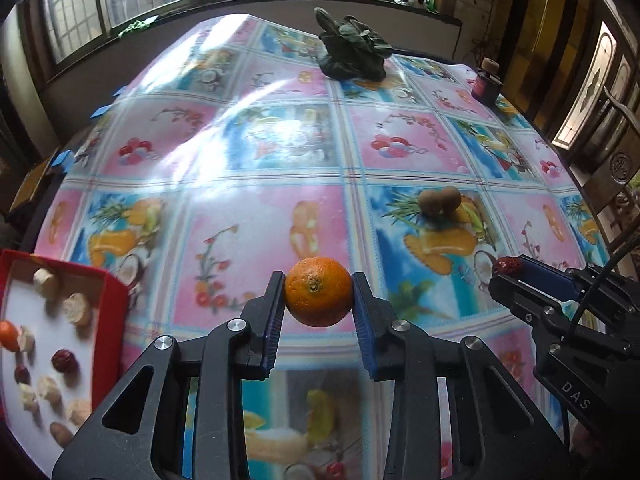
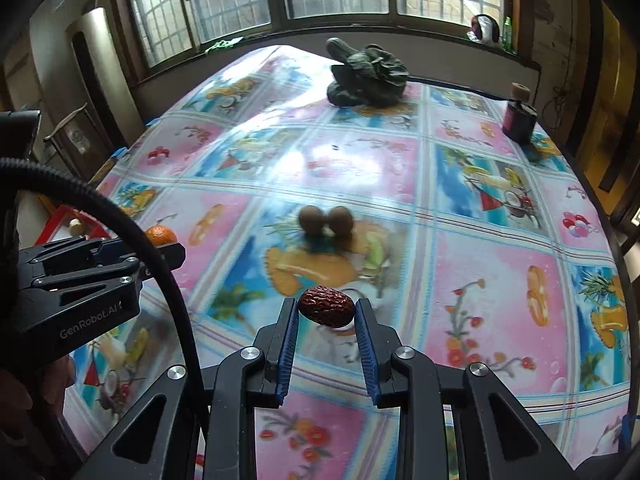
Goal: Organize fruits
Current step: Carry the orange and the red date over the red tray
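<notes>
My left gripper (image 1: 319, 298) is shut on an orange mandarin (image 1: 319, 291) and holds it above the patterned tablecloth. My right gripper (image 2: 326, 307) is shut on a wrinkled red date (image 2: 327, 306), also lifted off the table; this date shows in the left wrist view (image 1: 507, 267). The mandarin shows in the right wrist view (image 2: 161, 235). Two brown round fruits (image 2: 326, 221) lie together mid-table, ahead of both grippers. A red-rimmed white tray (image 1: 108, 320) at the left holds several pale pieces, red dates and an orange fruit.
A dark green leafy bundle (image 1: 352, 50) lies at the far side of the table. A dark jar with a cork lid (image 1: 486, 80) stands at the far right corner. Windows run along the far wall. Wooden furniture (image 1: 612, 152) stands at the right.
</notes>
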A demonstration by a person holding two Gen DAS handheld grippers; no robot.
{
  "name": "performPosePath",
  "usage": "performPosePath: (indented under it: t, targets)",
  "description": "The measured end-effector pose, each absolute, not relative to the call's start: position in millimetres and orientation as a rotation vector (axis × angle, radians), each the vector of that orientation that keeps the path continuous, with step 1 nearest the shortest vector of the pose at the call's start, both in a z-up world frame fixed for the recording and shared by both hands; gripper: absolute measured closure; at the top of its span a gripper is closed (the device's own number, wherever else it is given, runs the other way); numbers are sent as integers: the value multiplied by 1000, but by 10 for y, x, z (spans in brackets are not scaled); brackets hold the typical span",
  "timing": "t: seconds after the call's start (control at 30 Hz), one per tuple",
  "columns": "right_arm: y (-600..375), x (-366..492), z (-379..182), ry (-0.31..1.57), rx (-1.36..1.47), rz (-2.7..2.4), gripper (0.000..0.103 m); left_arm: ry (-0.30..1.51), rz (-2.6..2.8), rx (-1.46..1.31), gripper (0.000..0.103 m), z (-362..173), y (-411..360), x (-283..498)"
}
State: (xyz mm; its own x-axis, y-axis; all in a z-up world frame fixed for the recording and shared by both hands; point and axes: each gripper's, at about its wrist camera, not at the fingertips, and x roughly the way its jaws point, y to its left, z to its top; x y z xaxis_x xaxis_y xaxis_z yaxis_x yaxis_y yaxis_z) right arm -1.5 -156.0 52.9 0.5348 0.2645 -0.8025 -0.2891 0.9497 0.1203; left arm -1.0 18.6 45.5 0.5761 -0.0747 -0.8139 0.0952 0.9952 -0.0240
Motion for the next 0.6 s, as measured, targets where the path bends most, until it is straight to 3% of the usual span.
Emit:
performPosePath:
  t: [0.6]
  targets:
    - [-525, -319, 740, 912, -120, 519, 75, 877, 114, -4, 71, 681, 1113, -526]
